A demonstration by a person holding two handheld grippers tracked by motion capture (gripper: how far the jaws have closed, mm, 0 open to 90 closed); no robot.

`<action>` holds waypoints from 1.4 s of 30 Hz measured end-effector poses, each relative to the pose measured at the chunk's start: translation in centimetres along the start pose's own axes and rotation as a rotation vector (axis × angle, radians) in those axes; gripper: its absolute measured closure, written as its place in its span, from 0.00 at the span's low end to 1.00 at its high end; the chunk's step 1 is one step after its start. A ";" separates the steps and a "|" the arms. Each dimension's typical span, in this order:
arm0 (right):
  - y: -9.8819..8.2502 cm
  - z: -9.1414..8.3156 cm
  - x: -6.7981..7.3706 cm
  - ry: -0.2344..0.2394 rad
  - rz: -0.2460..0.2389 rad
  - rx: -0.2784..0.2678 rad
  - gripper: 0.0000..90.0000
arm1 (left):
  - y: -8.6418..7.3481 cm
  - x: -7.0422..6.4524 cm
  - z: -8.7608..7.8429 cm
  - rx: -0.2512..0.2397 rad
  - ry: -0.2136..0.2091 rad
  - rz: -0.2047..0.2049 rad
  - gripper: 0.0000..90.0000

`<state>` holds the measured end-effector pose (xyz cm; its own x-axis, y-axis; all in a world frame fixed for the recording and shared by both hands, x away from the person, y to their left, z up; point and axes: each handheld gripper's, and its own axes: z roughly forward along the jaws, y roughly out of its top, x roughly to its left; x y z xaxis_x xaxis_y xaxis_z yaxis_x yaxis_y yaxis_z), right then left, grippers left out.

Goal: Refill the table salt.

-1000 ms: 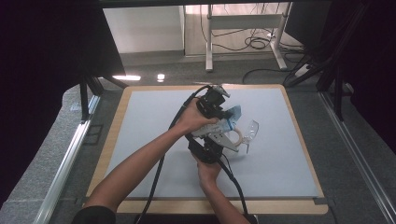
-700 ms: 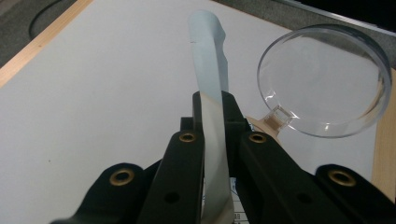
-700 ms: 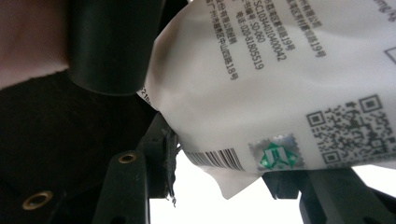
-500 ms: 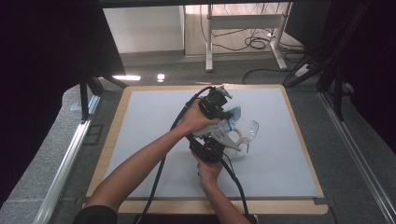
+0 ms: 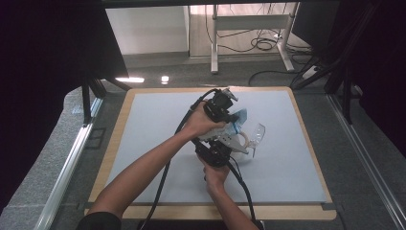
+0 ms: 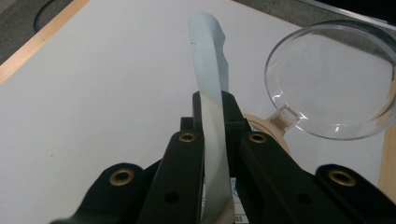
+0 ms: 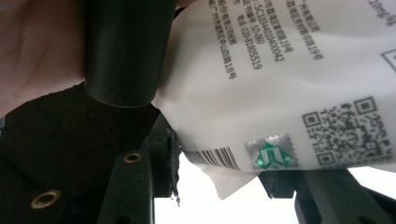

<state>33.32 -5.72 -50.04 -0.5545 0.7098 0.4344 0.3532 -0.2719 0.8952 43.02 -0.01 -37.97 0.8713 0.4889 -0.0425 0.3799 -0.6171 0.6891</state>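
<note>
A pale grey surface (image 5: 143, 143) with a wooden border carries the work near its middle. Above it, the left gripper (image 5: 233, 116) is clenched on a thin white packet (image 6: 212, 135), held edge-on between its jaws in the left gripper view. Just beside the packet lies a clear plastic spoon (image 6: 331, 88) with a round bowl. The right gripper (image 5: 225, 143) sits just below the packet; the right gripper view shows the packet's printed back, with barcode and QR code (image 7: 348, 128), between its jaws, but whether they press on it cannot be told.
</note>
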 end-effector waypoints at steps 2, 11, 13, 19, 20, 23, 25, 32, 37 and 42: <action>0.0 0.0 0.0 0.001 -0.001 0.002 0.61 | 0.0 0.0 0.1 0.002 0.002 0.002 0.99; -0.1 0.0 -0.2 0.004 0.004 0.007 0.61 | -0.1 0.1 0.2 0.004 -0.006 0.000 0.99; -0.1 0.0 -0.2 0.003 0.002 0.007 0.61 | -0.1 0.1 0.2 0.004 -0.006 0.000 0.99; -0.2 0.0 -0.2 0.001 0.001 0.009 0.61 | -0.2 0.2 0.2 0.004 -0.008 -0.003 0.99; -0.2 0.1 -0.2 0.002 0.002 0.009 0.61 | -0.2 0.2 0.2 0.004 -0.010 -0.004 0.99; -0.2 0.1 -0.1 -0.003 -0.003 0.009 0.61 | -0.2 0.2 0.2 0.004 -0.013 -0.004 0.99; -0.2 0.1 -0.1 -0.004 -0.005 0.008 0.61 | -0.2 0.2 0.3 0.005 -0.019 -0.005 0.99; -0.1 0.1 0.1 -0.010 0.000 -0.006 0.62 | 0.0 0.1 0.2 0.014 -0.026 -0.002 0.99; 0.0 0.1 0.1 -0.010 0.006 -0.009 0.62 | 0.0 -0.1 0.5 0.019 -0.023 -0.001 0.99; 0.0 0.1 -0.1 -0.009 0.002 -0.011 0.62 | 0.0 -0.1 0.6 0.015 -0.024 -0.003 0.99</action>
<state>33.47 -5.68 -50.05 -0.5472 0.7147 0.4357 0.3466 -0.2804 0.8951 43.12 -0.43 -38.35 0.8774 0.4757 -0.0622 0.3868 -0.6247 0.6783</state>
